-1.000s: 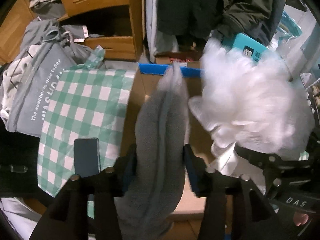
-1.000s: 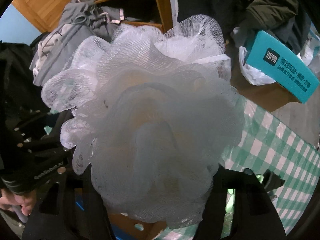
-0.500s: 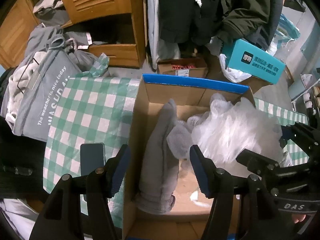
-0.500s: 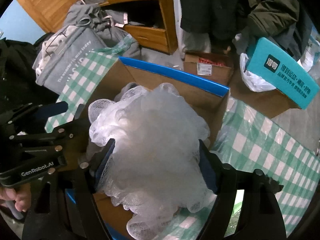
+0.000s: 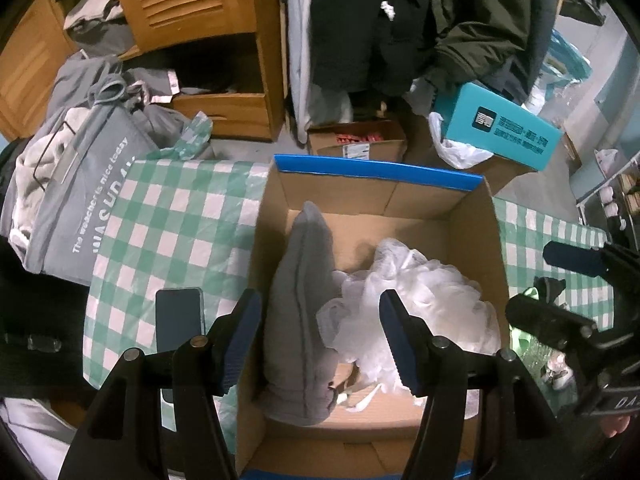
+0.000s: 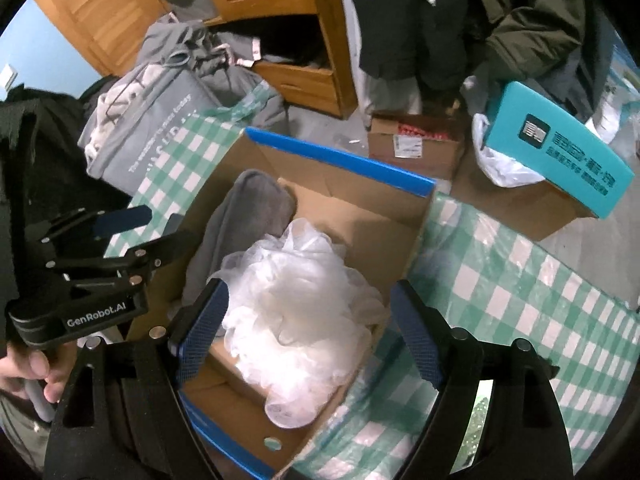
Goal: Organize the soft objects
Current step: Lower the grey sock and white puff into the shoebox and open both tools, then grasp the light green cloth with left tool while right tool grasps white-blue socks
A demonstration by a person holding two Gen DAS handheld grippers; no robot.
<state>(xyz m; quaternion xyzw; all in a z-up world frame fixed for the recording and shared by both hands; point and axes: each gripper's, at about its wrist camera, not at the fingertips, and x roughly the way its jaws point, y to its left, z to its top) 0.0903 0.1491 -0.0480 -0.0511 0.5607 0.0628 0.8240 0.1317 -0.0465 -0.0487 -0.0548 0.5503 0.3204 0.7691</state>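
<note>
The grey bag carries white print, "The weather is nice today", above larger letters only partly legible. "GenRobot.AI" stands on the left gripper's black body. The teal box bears Chinese characters, unreadable here.
</note>
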